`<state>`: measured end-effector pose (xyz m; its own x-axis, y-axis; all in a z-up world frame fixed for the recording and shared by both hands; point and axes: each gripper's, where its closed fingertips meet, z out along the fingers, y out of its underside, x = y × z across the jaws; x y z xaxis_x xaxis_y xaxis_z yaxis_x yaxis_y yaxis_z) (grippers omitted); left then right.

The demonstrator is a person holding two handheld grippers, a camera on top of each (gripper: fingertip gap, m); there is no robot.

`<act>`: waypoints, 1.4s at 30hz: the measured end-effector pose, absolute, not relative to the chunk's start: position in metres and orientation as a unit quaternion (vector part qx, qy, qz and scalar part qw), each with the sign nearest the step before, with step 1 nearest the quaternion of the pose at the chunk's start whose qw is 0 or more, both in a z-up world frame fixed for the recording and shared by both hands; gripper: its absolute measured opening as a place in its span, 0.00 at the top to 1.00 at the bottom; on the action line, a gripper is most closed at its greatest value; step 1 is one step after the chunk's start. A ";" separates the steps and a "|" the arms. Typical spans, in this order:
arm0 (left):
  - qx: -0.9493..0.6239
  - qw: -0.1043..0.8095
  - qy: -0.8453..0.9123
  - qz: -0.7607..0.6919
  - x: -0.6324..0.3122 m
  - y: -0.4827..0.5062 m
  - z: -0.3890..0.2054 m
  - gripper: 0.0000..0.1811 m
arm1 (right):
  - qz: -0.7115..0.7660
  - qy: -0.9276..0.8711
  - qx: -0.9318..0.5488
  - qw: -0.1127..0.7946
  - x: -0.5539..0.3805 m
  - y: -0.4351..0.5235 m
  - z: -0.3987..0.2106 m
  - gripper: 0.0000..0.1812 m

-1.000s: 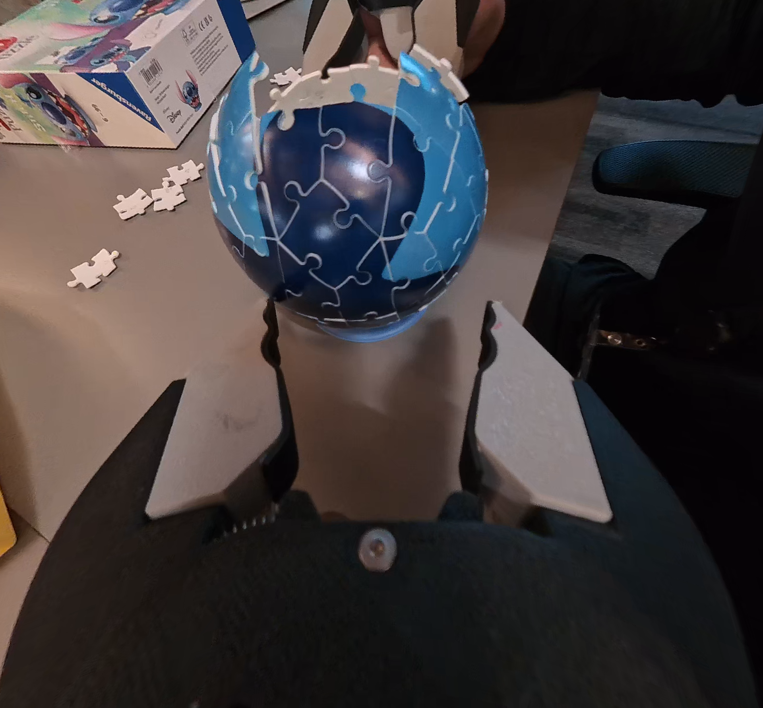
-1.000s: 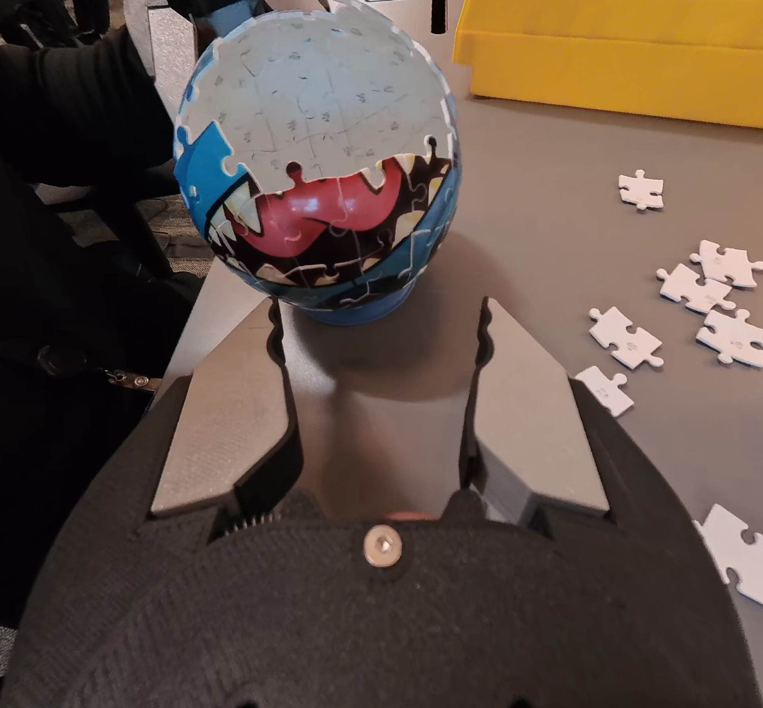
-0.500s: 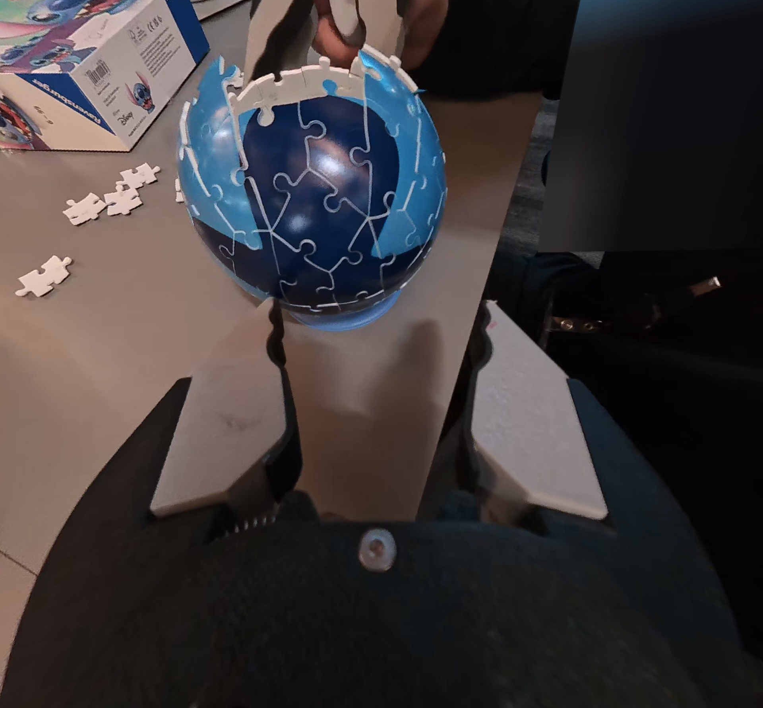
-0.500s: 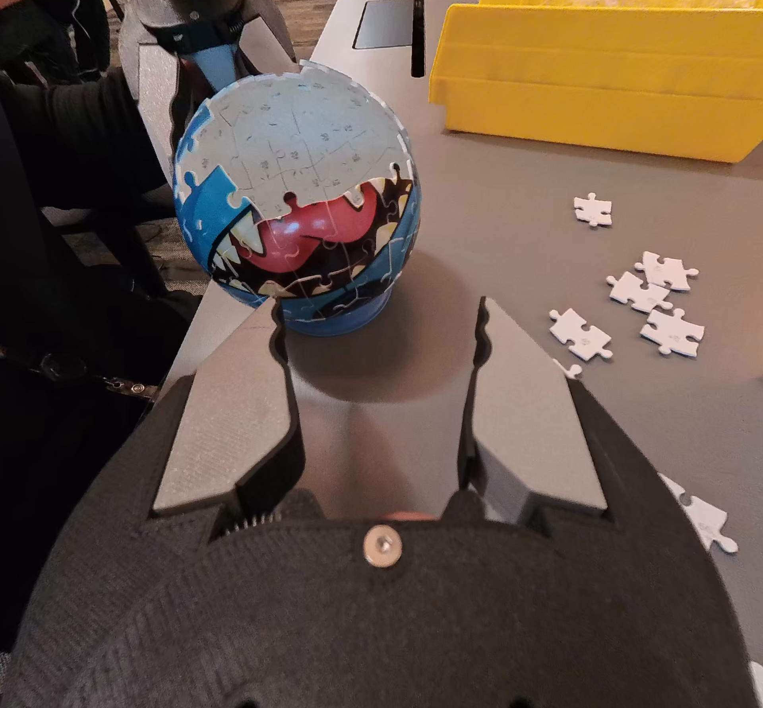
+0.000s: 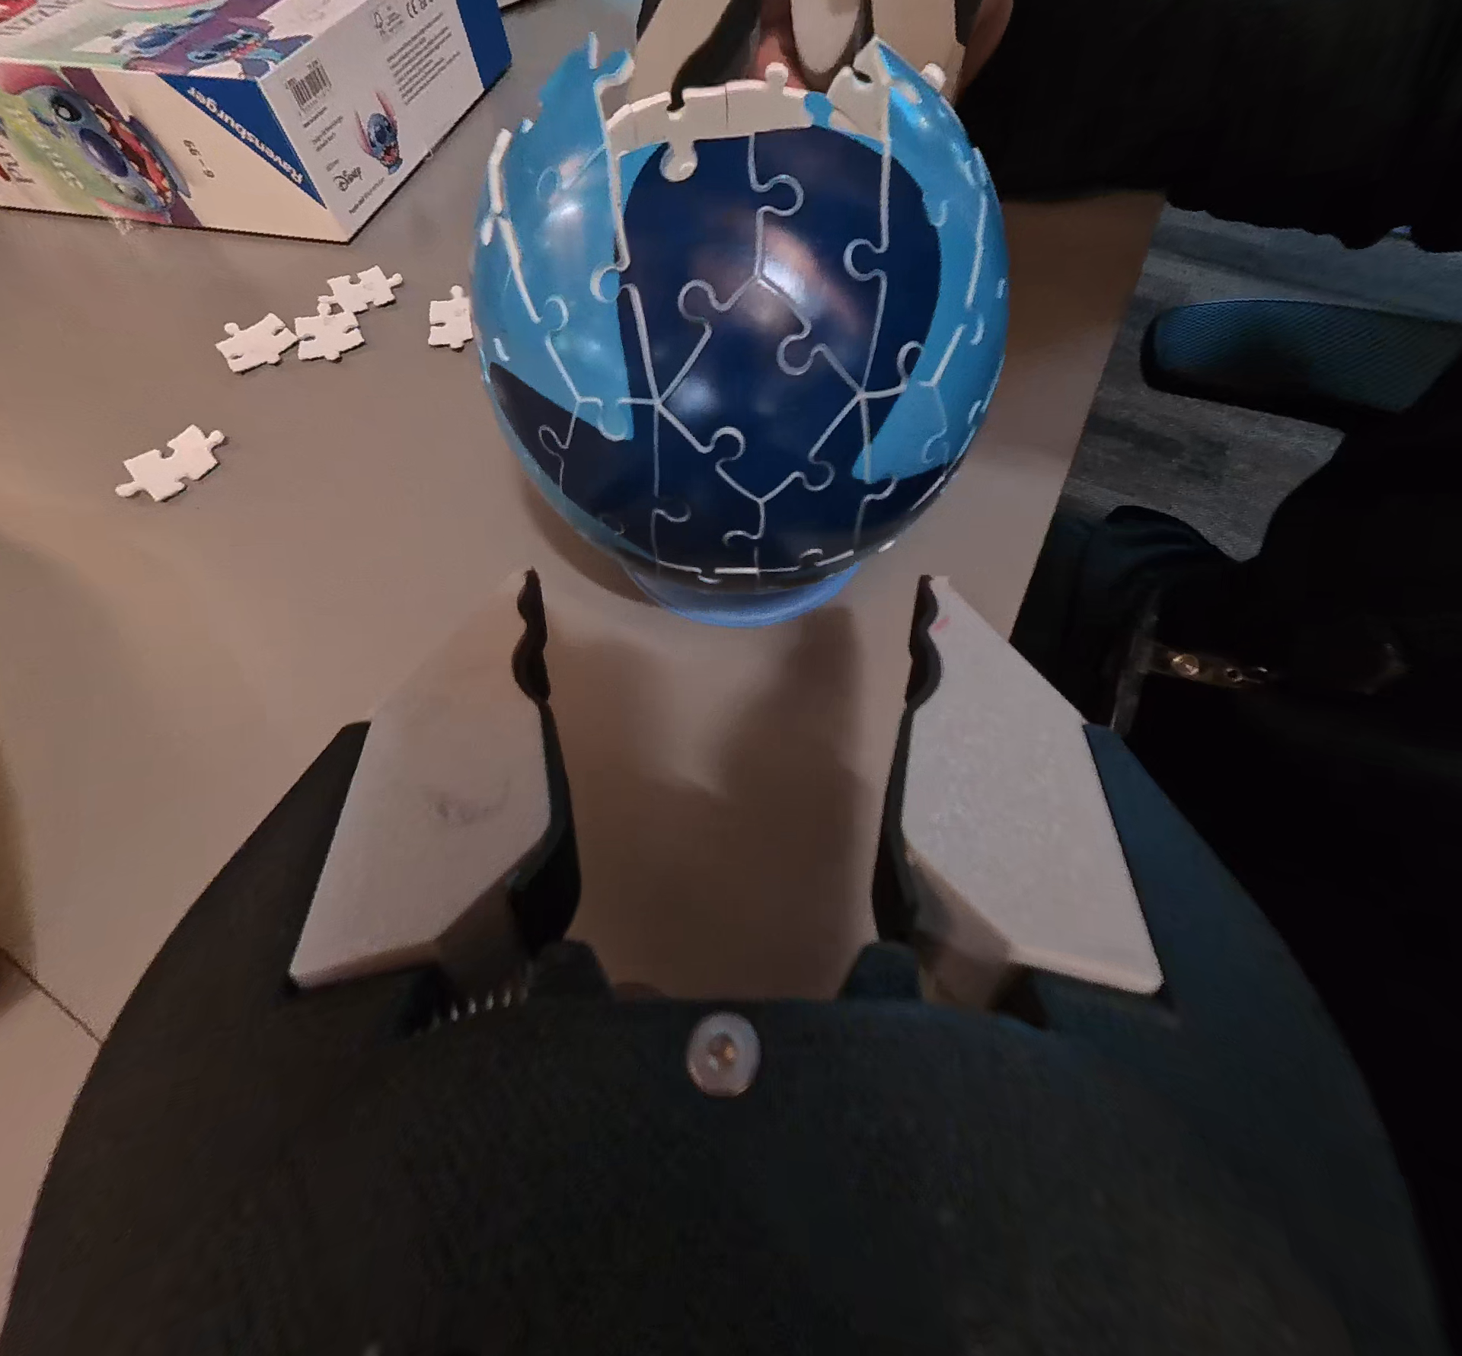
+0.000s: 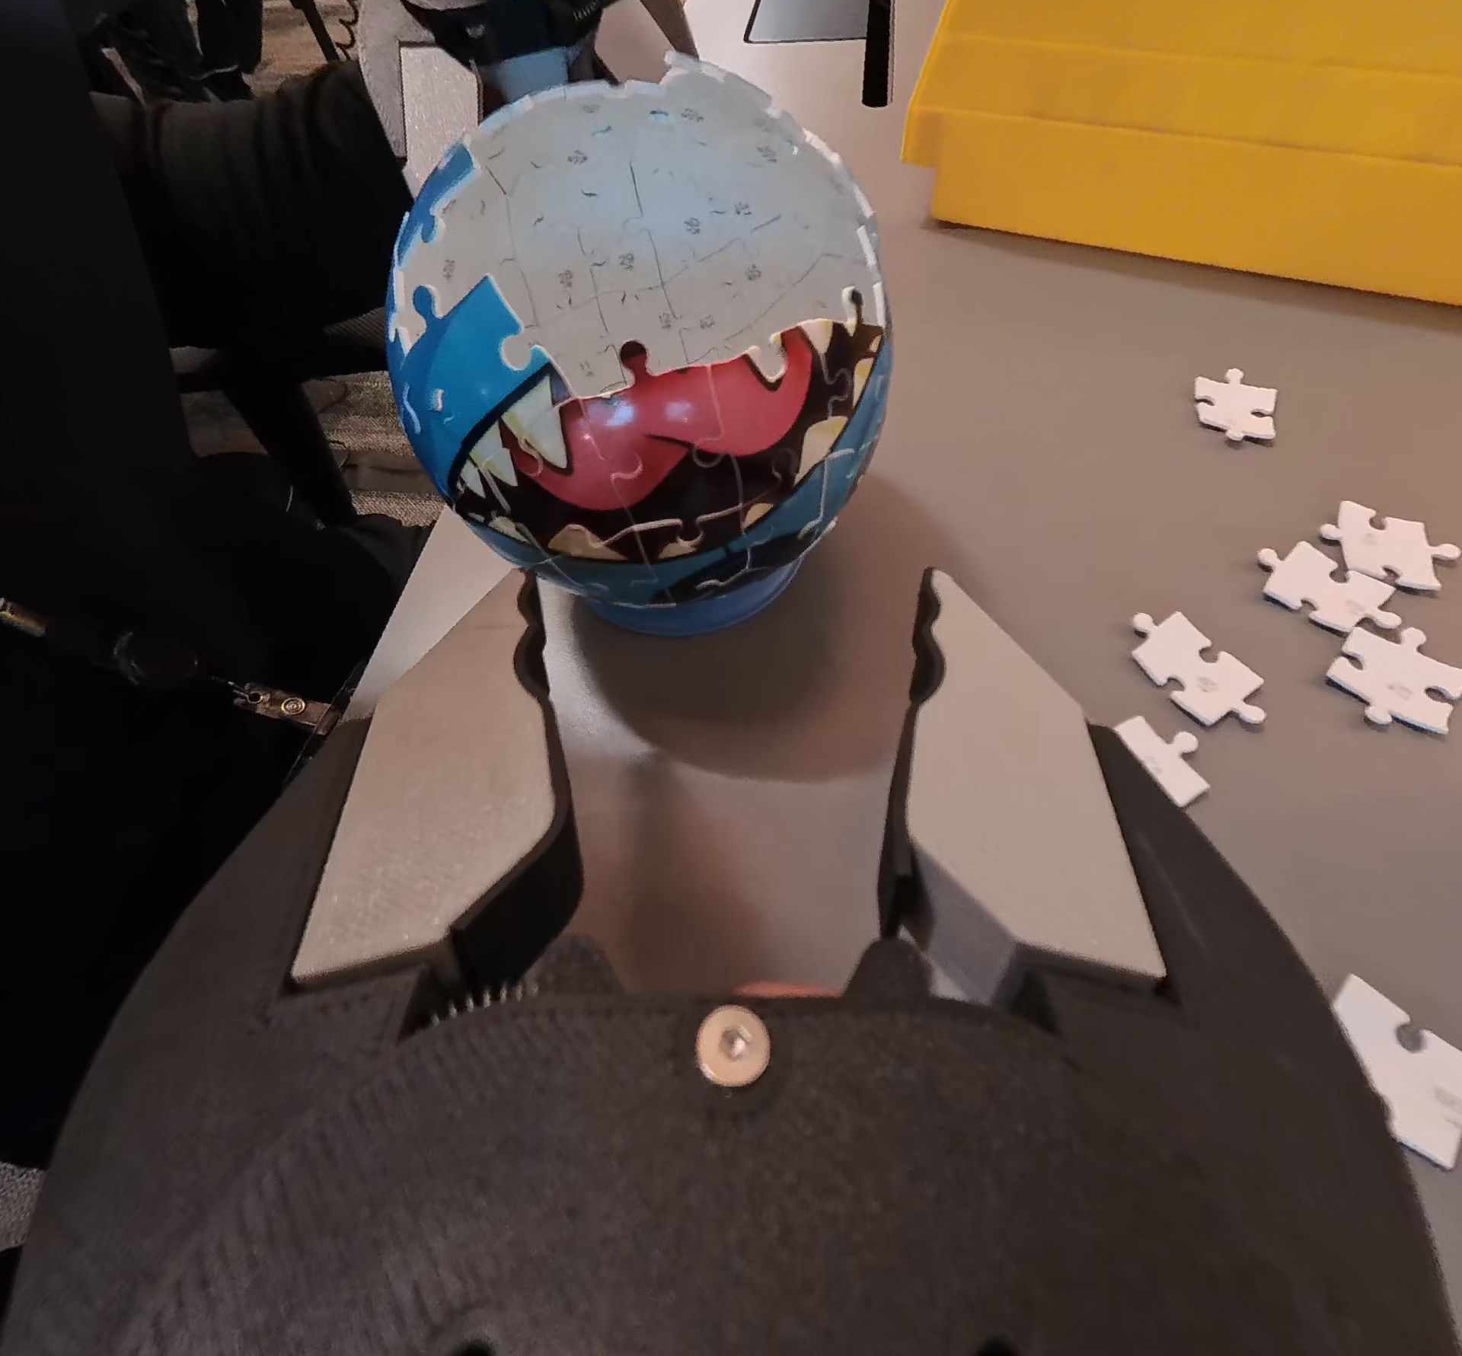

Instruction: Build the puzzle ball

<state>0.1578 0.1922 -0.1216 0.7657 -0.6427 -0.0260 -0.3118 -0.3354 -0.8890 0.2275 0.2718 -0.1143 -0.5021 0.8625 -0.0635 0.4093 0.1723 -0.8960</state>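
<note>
The half-built blue plastic puzzle ball [image 5: 740, 337] sits on its blue ring stand at the grey worktop's [image 5: 237, 606] edge. Left tool [image 5: 728, 598] and right tool [image 6: 728, 590] face it from opposite sides, both wide apart, empty. Loose white pieces [image 6: 1345, 606] lie beside the ball.

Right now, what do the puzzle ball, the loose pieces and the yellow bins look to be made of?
Puzzle ball: likely rigid plastic pieces; glossy printed faces throw sharp highlights and hold a curve, and where the shell is open the matte grey backs show.
Loose pieces: the same look, matte white backs up, slightly curved.
Yellow bins: seemingly moulded plastic, smooth with a dull sheen.
</note>
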 end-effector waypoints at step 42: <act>-0.837 0.444 0.287 -0.143 0.155 0.187 -0.132 0.46 | 0.452 -0.749 -0.426 0.231 0.227 0.266 -0.129 0.47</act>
<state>0.1554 0.1871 -0.1316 0.7939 -0.6078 -0.0162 -0.3541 -0.4405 -0.8250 0.2270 0.2658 -0.1290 -0.5302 0.8470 -0.0384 0.4295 0.2293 -0.8735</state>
